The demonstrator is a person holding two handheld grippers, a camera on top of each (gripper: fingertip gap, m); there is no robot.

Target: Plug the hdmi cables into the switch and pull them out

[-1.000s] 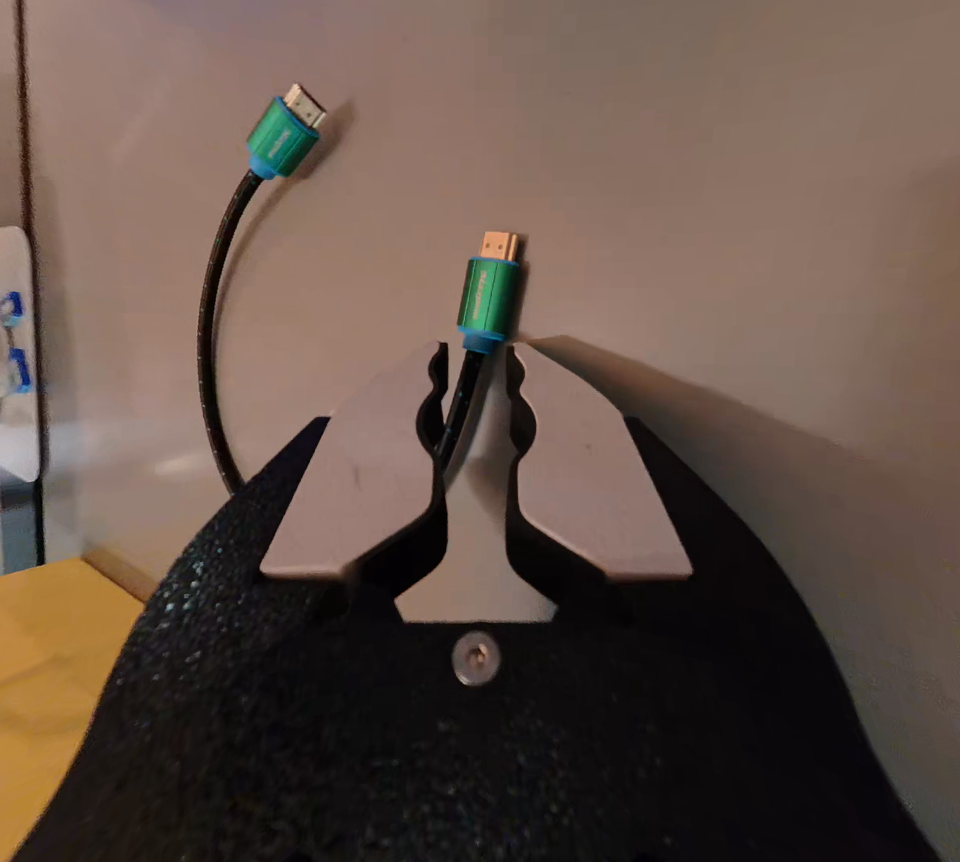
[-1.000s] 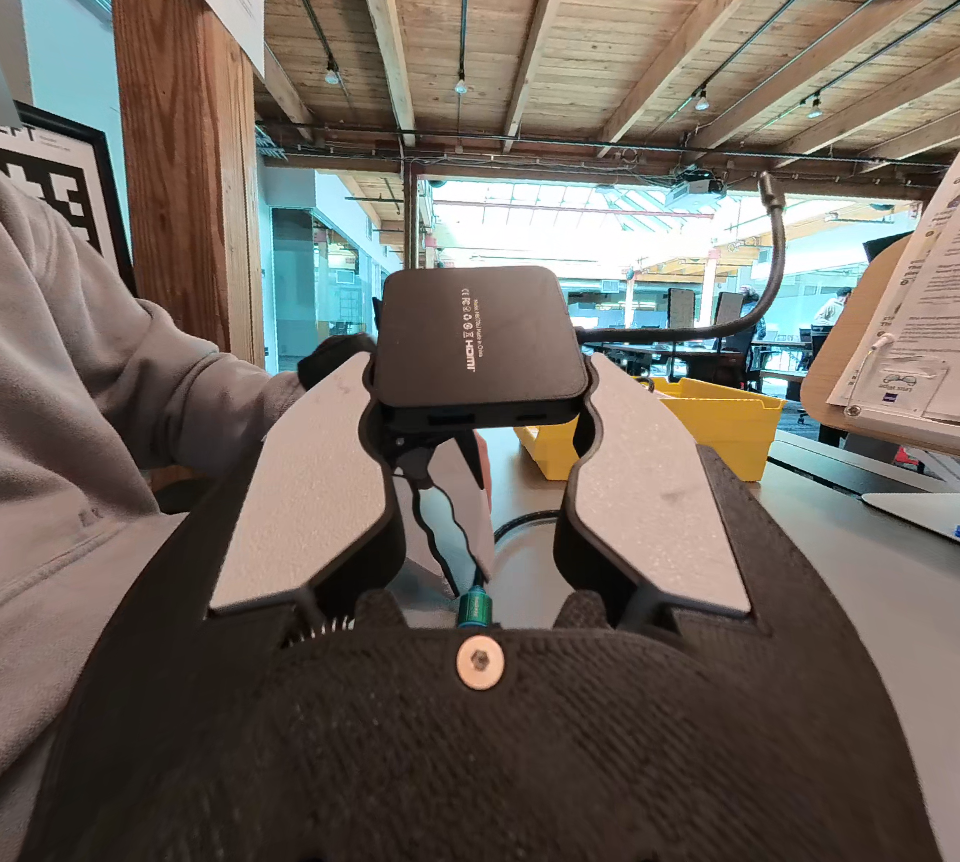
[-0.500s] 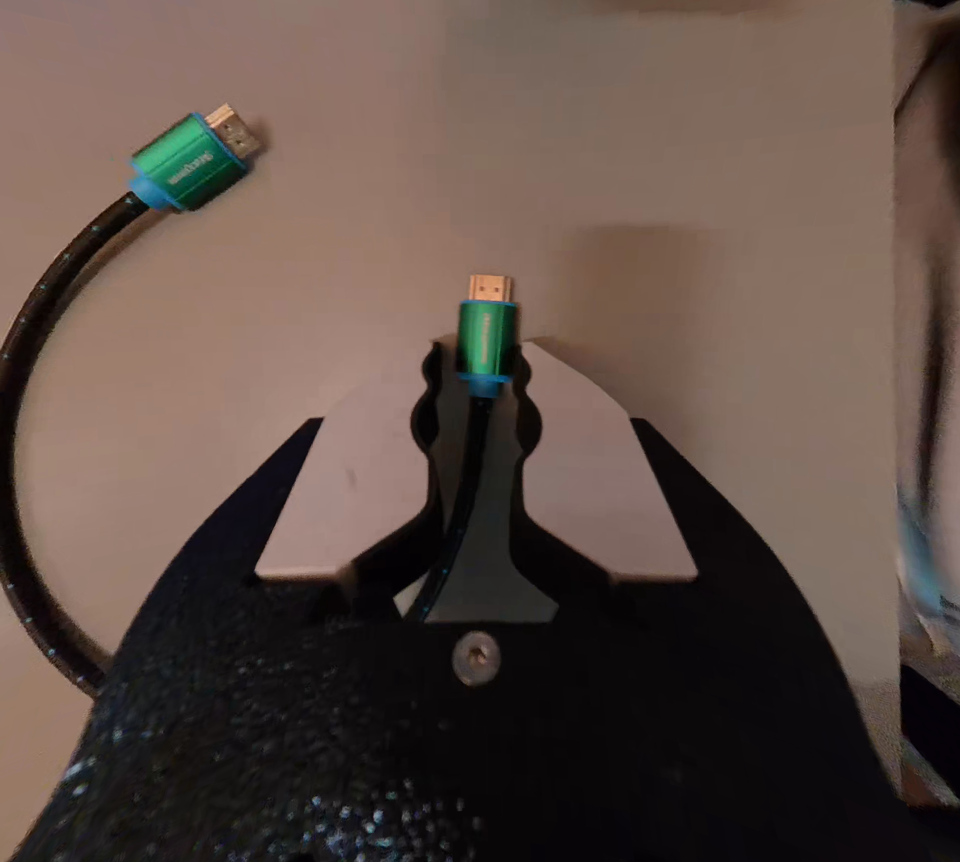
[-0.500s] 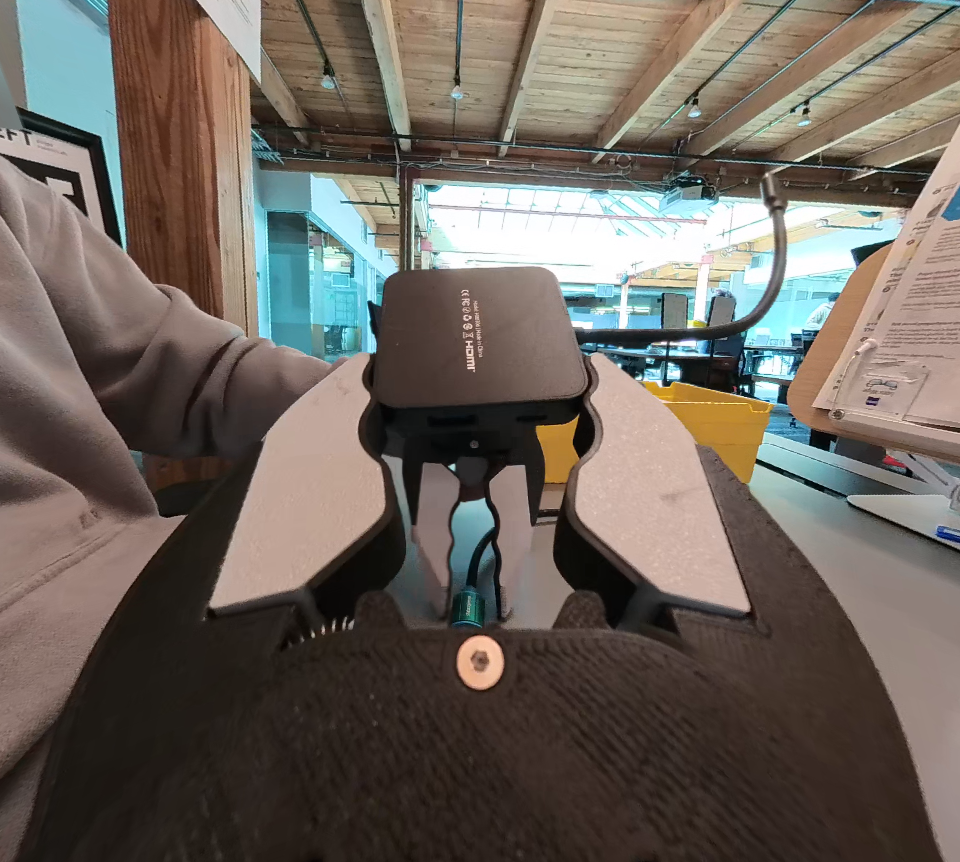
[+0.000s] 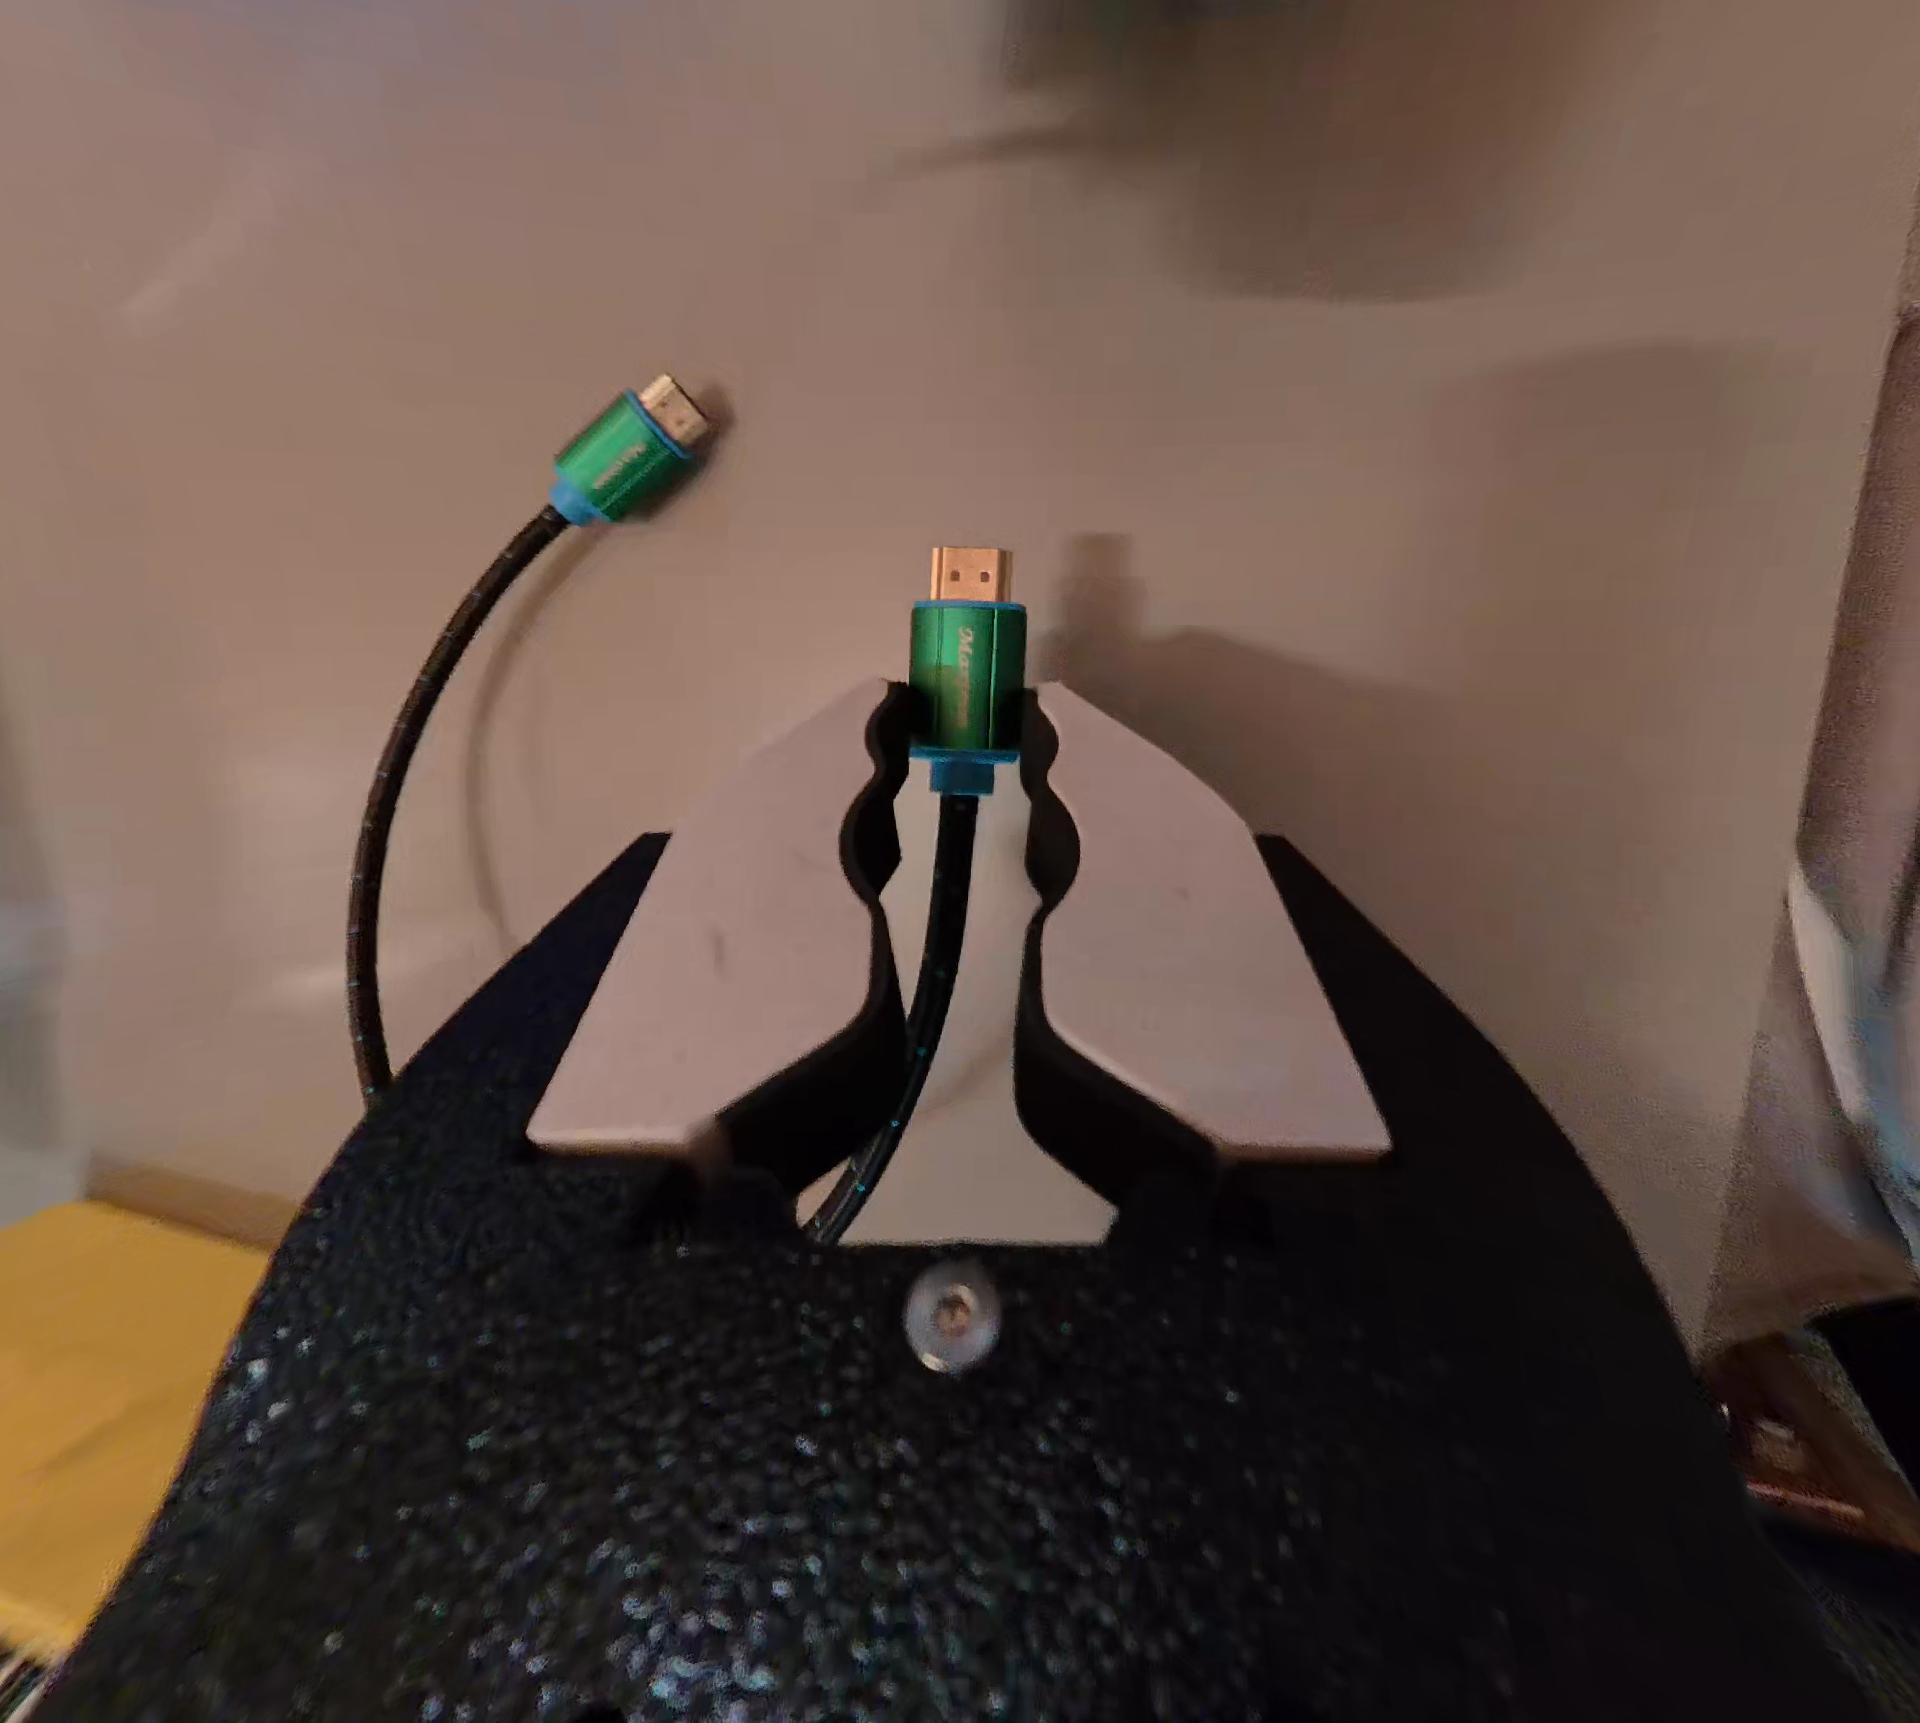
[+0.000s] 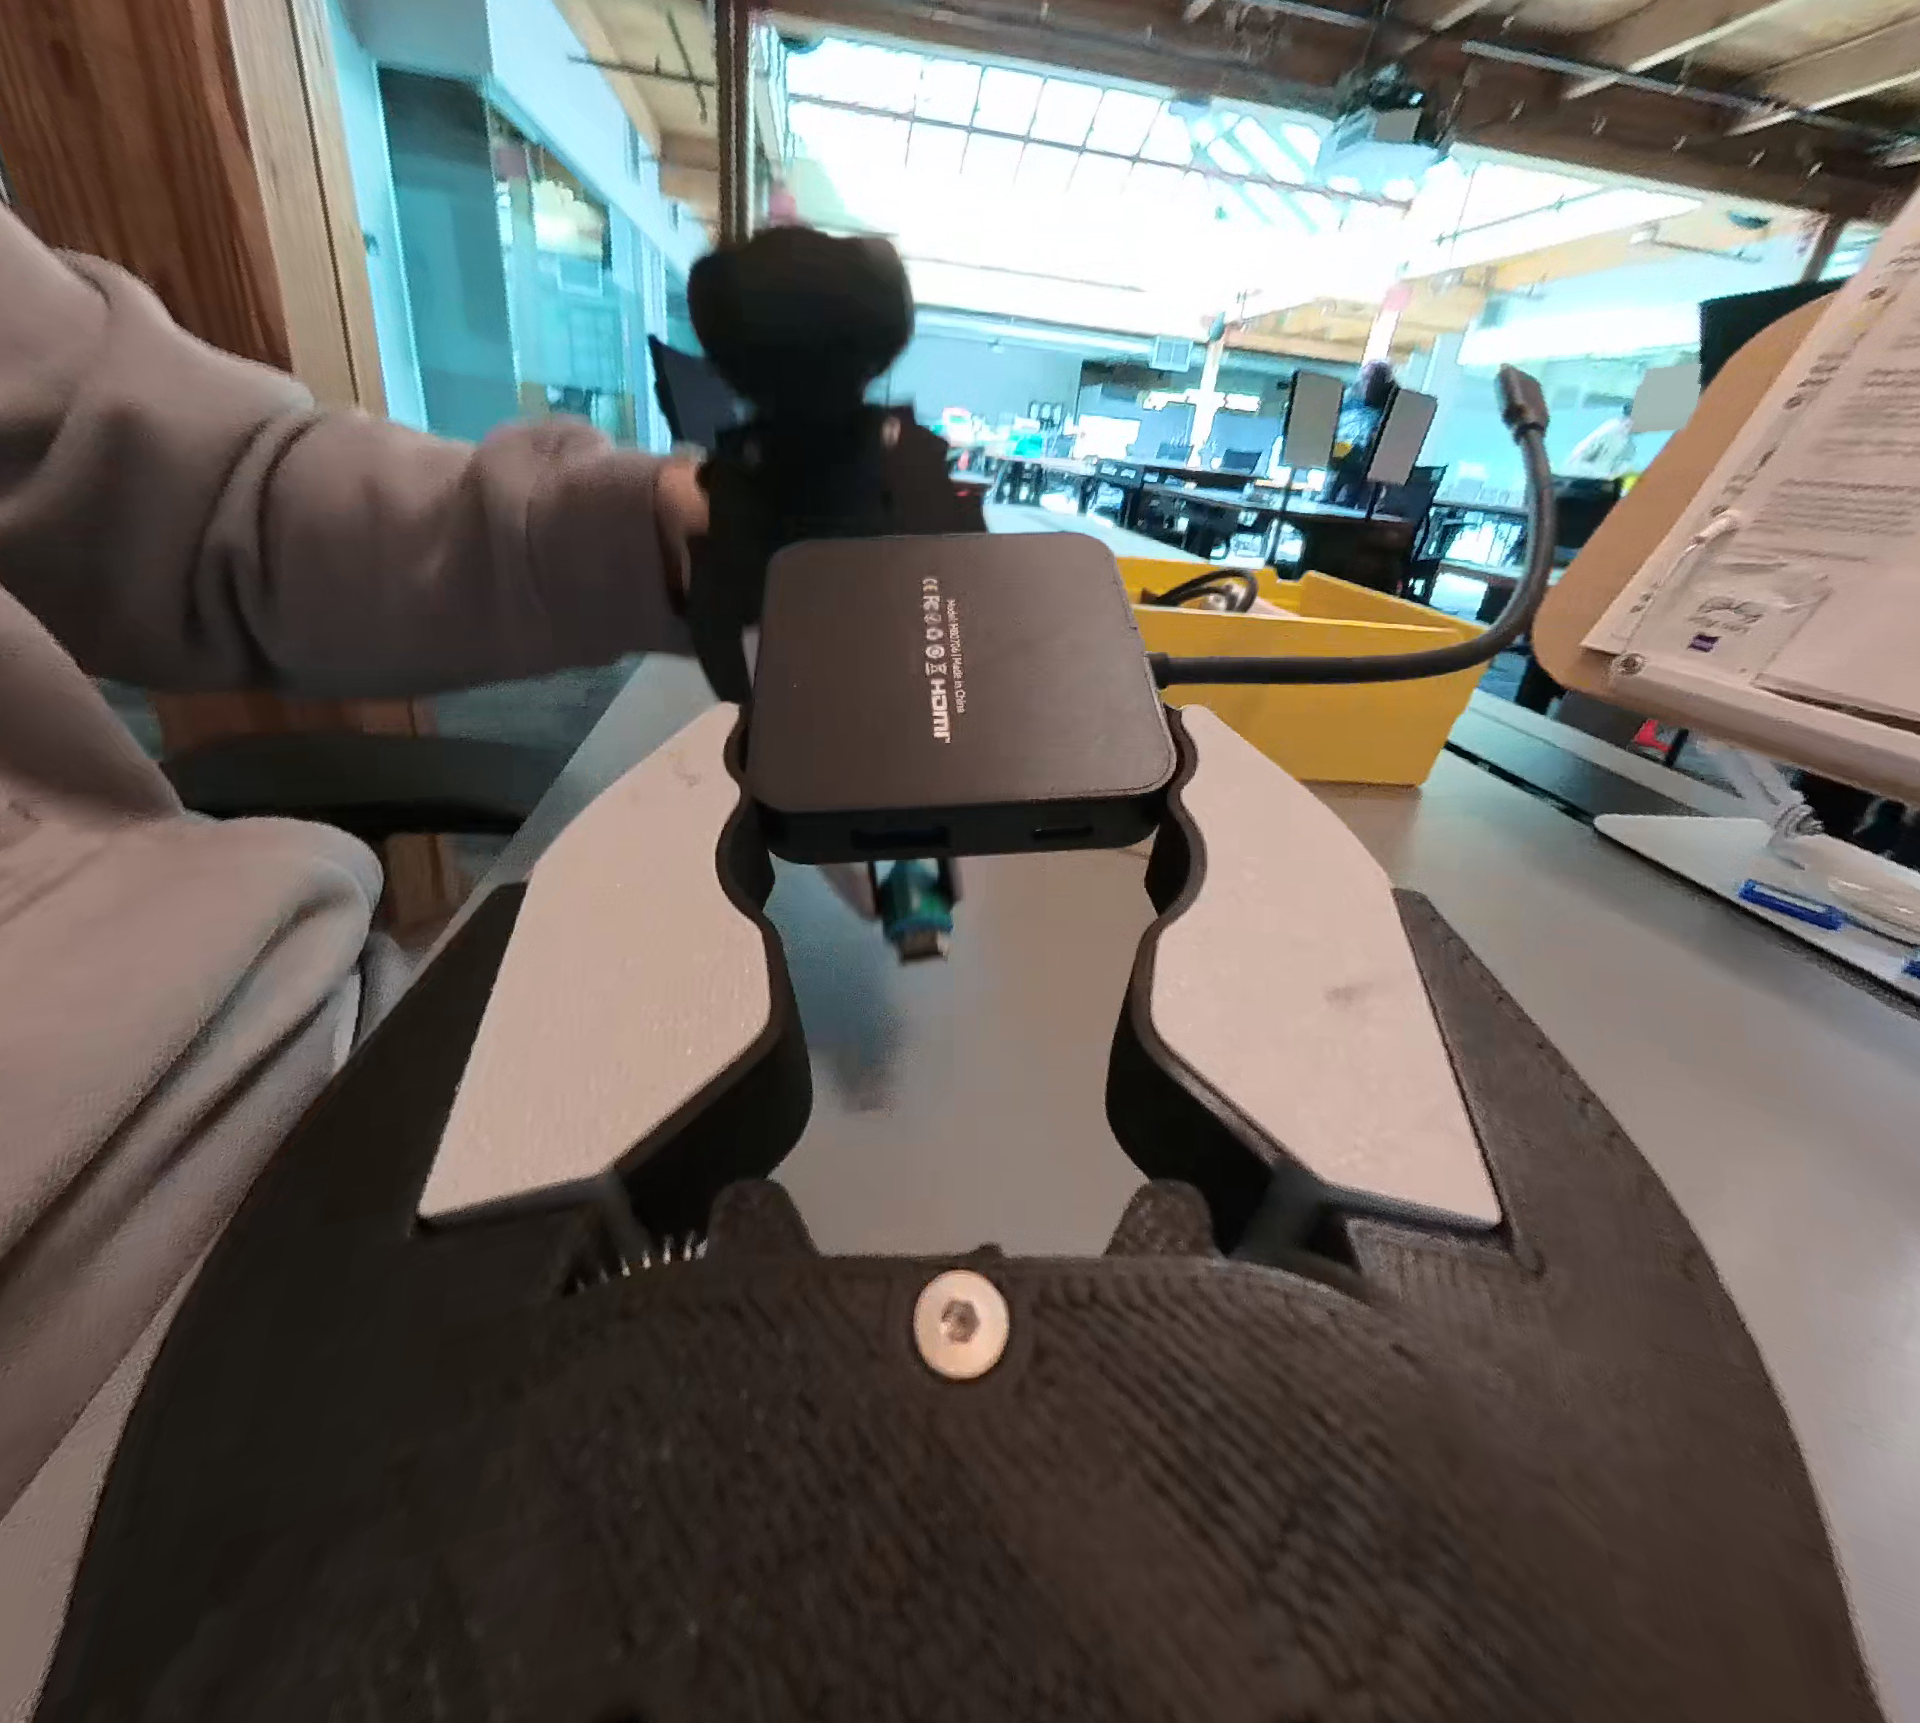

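A green plug (image 5: 966, 686) is clamped in the left tool (image 5: 961, 697), gold tip forward for insertion. The switch (image 6: 956, 686) is gripped by the right tool (image 6: 956, 800), lifted above the tabletop (image 6: 1558, 998), ports exposed. A second plug (image 5: 623, 468) lies loose.

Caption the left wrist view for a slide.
Left tongs shut on a green HDMI plug, gold tip forward; a second plug lies free on the grey table.
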